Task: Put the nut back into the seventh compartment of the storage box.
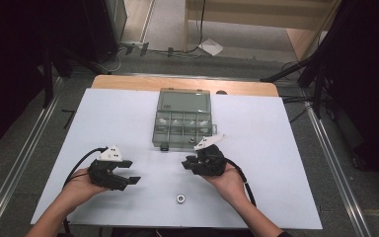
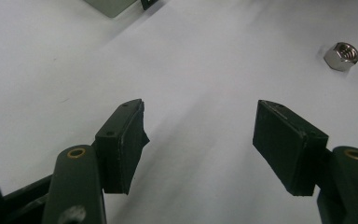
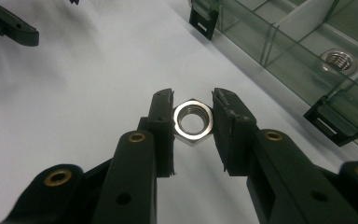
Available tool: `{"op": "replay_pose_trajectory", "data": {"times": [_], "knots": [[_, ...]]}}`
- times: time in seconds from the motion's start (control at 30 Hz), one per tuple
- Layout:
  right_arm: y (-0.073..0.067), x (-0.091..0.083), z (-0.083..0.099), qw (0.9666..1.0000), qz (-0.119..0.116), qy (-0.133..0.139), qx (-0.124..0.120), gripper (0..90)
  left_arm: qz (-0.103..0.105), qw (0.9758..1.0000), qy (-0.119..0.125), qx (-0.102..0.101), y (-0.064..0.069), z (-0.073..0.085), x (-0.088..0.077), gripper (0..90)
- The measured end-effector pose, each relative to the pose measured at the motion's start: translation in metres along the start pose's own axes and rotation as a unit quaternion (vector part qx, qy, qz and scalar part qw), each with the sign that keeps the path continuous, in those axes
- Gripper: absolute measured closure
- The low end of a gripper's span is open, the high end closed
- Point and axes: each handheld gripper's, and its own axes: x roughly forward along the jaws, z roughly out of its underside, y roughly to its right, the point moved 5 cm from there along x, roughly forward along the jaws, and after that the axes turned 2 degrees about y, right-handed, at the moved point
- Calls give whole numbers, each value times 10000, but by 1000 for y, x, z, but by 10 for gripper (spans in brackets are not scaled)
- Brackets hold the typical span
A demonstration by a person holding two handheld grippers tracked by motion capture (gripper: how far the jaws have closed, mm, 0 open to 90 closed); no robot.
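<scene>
My right gripper (image 1: 187, 163) is shut on a steel hex nut (image 3: 193, 135); in the right gripper view its two black pads press the nut's flat sides just above the white table. My left gripper (image 1: 132, 171) stands open at the left with nothing between its jaws, and its pads (image 2: 121, 144) are set wide apart over bare table. A second hex nut (image 1: 180, 198) lies loose near the table's front edge, between the two hands, and appears as the loose nut (image 2: 342, 56) at the upper right of the left gripper view.
A clear compartment box (image 1: 183, 118) with its lid up sits at the table's middle back, just beyond my right gripper. One compartment of the box (image 3: 284, 42) holds another nut (image 3: 336, 58). The white table (image 1: 276, 163) ends in a wooden strip at the back.
</scene>
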Motion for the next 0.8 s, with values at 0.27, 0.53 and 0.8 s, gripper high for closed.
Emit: {"op": "replay_pose_trajectory", "data": {"times": [0.27,0.53,0.8], "knots": [[5,-2,-5,10000,-1,26,28,711,-4,10000,-27,-3,0,0,-1,339],[6,-4,-8,10000,3,50,42,710,3,10000,13,-10,0,0,-1,339],[8,-8,-16,10000,66,32,0,711,5,10000,-12,2,0,0,-1,339]]}}
